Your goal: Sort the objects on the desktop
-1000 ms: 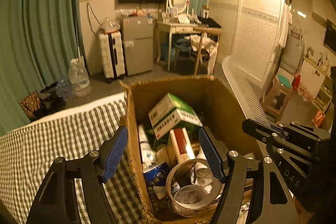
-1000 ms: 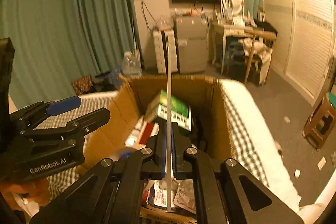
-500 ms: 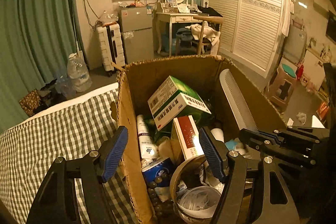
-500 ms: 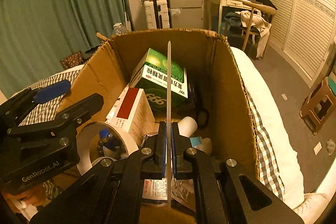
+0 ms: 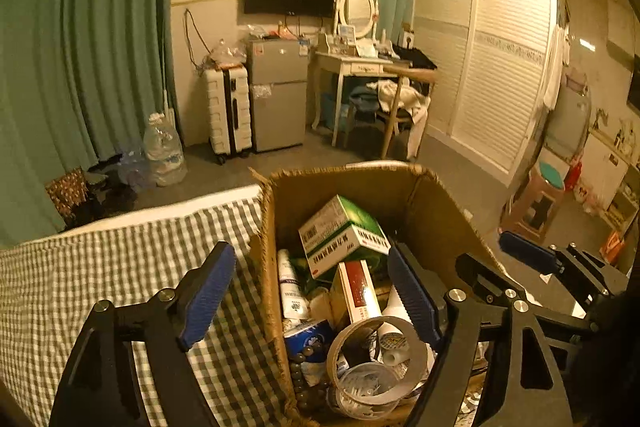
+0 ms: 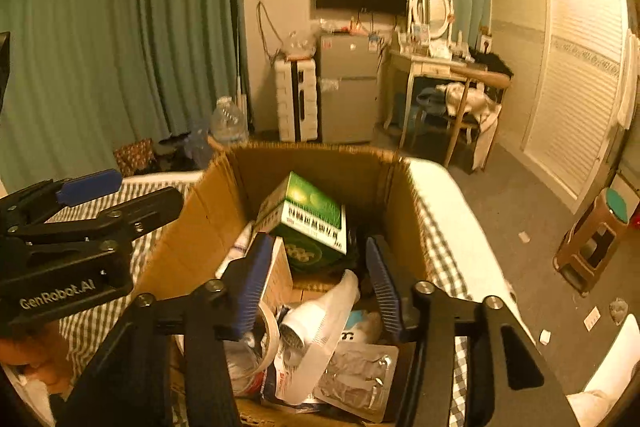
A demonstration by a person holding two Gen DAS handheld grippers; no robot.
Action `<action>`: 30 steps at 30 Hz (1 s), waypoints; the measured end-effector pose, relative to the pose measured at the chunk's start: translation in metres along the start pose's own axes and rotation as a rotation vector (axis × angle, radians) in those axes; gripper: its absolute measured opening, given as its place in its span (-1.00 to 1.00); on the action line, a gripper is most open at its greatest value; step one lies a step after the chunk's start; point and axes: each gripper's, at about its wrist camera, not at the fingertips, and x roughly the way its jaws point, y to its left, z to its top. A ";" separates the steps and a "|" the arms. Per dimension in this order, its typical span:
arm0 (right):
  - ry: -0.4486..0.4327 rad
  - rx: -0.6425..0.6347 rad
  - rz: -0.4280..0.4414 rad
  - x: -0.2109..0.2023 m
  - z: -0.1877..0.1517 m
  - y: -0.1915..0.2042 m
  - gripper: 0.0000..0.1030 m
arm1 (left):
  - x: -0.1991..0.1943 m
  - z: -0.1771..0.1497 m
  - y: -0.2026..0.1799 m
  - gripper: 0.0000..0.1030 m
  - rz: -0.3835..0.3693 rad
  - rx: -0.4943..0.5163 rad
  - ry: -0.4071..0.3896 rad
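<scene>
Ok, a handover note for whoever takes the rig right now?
Left gripper: jaws opening, empty, astride one side wall of the cardboard box.
Right gripper: jaws opening, empty, above the white comb lying in the box.
Done: green carton, tape roll and beads are also in the box.
Left: nothing loose shows on the checked cloth; look beyond these views.

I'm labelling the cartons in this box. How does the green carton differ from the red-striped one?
The green carton is wider and squatter; the red-striped carton is narrow and slim. The green one lies tilted on top of the pile, while the red-striped one stands on end, wedged lower beside the tape roll. The green one has a green top and white printed side; the other is white with a red band. Both are printed cartons inside the cardboard box.
</scene>
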 end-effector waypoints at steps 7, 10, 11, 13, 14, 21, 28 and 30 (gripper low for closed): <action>-0.088 0.035 -0.020 -0.040 0.012 0.000 0.99 | -0.049 0.014 0.018 1.00 0.027 -0.084 -0.069; -0.089 0.019 -0.058 -0.053 0.016 0.004 0.99 | -0.069 0.021 0.030 1.00 0.050 -0.127 -0.087; -0.087 0.022 -0.065 -0.056 0.017 0.005 0.99 | -0.076 0.023 0.033 1.00 0.058 -0.137 -0.095; -0.101 0.036 -0.061 -0.067 0.021 0.007 0.99 | -0.091 0.027 0.041 1.00 0.079 -0.148 -0.112; -0.109 0.039 -0.052 -0.073 0.020 0.005 0.99 | -0.099 0.028 0.044 1.00 0.088 -0.148 -0.120; -0.142 0.073 0.024 -0.107 0.039 0.026 0.99 | -0.155 0.031 0.076 1.00 0.155 -0.105 -0.184; -0.171 -0.010 0.071 -0.139 0.045 0.084 0.99 | -0.207 0.017 0.120 1.00 0.255 -0.050 -0.222; -0.177 -0.034 0.097 -0.144 0.045 0.102 0.99 | -0.219 0.009 0.132 1.00 0.279 -0.035 -0.233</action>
